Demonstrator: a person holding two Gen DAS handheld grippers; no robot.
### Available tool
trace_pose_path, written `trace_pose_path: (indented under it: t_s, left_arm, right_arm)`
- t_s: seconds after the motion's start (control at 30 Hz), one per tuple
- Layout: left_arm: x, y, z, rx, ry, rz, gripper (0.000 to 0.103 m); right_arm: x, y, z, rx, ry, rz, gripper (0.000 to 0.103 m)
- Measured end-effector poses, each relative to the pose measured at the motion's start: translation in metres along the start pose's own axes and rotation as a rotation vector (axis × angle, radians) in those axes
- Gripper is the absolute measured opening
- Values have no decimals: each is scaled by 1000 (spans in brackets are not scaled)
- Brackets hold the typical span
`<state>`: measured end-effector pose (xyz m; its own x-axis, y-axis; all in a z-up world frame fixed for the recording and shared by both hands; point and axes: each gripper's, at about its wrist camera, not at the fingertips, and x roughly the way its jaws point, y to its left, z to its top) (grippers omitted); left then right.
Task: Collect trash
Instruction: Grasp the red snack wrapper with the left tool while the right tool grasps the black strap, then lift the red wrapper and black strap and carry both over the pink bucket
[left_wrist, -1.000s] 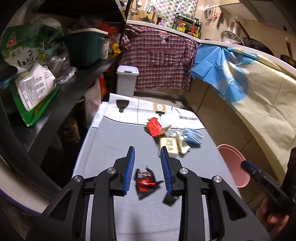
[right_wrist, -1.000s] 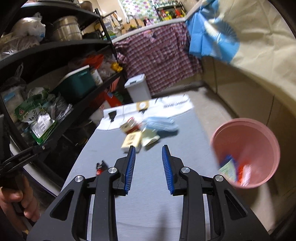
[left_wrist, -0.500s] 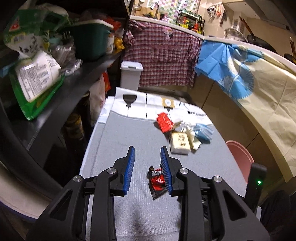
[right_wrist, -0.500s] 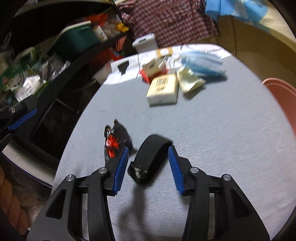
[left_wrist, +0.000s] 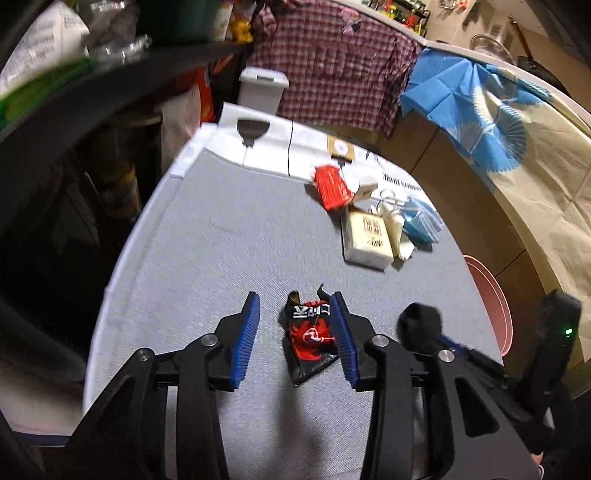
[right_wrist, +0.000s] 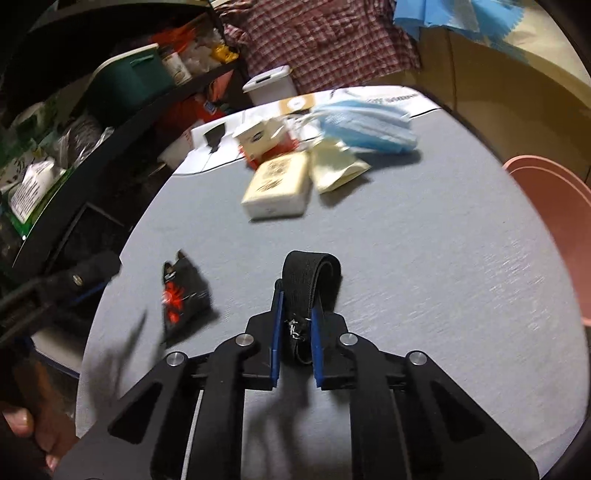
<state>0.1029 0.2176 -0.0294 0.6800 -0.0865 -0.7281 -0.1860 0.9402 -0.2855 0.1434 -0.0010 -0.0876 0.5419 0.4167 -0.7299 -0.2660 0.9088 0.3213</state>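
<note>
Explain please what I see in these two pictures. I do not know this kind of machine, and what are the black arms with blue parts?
There is no robot here. A person holds one tool in each hand, and a camera on each tool looks along its two fingers.

In the left view, the left hand-held gripper is open around a black and red wrapper lying on the grey table.

In the right view, the right hand-held gripper is shut on a black strap loop.

Farther back lie a cream packet, a blue face mask and a red packet. A pink bin stands beside the table.
</note>
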Motion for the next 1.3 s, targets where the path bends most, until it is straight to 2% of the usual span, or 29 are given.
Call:
trace_pose_path:
  t_s: [0.07, 0.4, 0.53, 0.6, 0.87, 1.3]
  left_arm:
    - [10, -2, -1, -3, 14, -1, 48]
    - [49, -16, -9, 23, 112, 48, 49]
    - [53, -19, -11, 45, 120, 66, 47]
    - [52, -21, -10, 54, 120, 65, 39]
    - [35, -36, -7, 105, 71, 68, 37]
    - [-19, -50, -4, 98, -46, 48, 37]
  right_arm:
    - [-1, -8, 3, 5, -1, -6, 13]
    - [2, -17, 5, -20, 12, 22, 13]
    - [1, -21, 6, -22, 18, 26, 13]
    - [-1, -22, 7, -27, 17, 21, 13]
    - [-22, -30, 13, -49, -9, -5, 10]
    - [-61, -42, 15, -67, -63, -32, 6]
